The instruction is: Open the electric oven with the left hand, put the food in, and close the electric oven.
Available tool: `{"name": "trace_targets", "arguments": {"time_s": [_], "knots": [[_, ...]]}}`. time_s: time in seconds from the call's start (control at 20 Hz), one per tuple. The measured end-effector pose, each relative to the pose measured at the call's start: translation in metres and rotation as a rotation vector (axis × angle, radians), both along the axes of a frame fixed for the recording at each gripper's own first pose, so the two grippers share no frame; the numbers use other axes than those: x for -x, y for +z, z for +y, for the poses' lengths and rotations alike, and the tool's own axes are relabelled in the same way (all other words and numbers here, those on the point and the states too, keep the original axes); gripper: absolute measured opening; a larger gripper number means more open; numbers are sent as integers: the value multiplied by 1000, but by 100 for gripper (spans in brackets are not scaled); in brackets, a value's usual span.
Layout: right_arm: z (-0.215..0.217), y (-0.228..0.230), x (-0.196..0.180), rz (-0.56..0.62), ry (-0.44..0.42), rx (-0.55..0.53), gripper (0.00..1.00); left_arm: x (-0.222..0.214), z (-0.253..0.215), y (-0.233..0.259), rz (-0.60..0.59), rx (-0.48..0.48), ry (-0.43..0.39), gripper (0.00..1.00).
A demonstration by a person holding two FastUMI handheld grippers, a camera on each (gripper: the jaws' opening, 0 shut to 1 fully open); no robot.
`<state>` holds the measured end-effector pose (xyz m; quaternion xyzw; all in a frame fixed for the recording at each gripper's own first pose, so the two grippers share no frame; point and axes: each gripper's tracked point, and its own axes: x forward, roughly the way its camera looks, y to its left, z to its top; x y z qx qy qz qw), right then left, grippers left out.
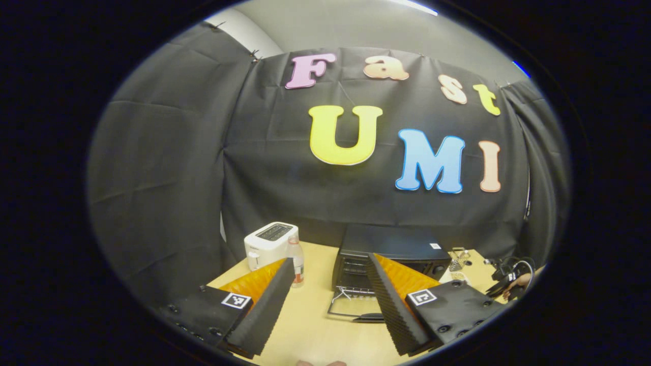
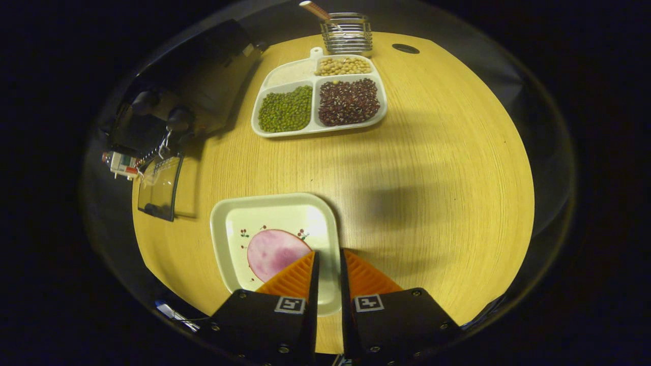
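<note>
The oven (image 1: 389,256) stands on the worktop (image 2: 432,168), door (image 1: 356,307) down. The left tool (image 1: 330,297) hovers spread, holding nothing. The right tool (image 2: 327,264) is pressed onto the rim of the plate (image 2: 224,239) carrying the ham slice (image 2: 274,251). Risk: an edge grip may let the plate tilt and the ham slide off.

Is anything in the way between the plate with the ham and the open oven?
Nothing visible is. Bare table lies between the plate and the oven, whose door hangs open. The bean tray sits farther back.

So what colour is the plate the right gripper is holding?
Cream, with small red floral motifs; the plate shows best in the right gripper view.
</note>
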<state>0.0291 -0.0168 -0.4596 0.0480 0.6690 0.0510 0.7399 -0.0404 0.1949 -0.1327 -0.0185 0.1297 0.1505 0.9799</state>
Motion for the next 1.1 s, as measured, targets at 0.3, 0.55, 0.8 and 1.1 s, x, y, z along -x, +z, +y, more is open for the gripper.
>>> {"name": "trace_targets", "arguments": {"time_s": [0.3,0.55,0.8,1.1], "knots": [[-2,3,7,-25,-41,-79,3,-4,-3,-1,-1,4,-12,100],[6,8,15,-25,-105,-206,3,-7,-4,1,1,-4,-20,100],[15,16,17,-33,-179,-317,3,-9,-13,-1,0,-5,-39,100],[17,7,12,-38,-113,-220,4,-13,-18,-3,5,-9,-66,100]]}}
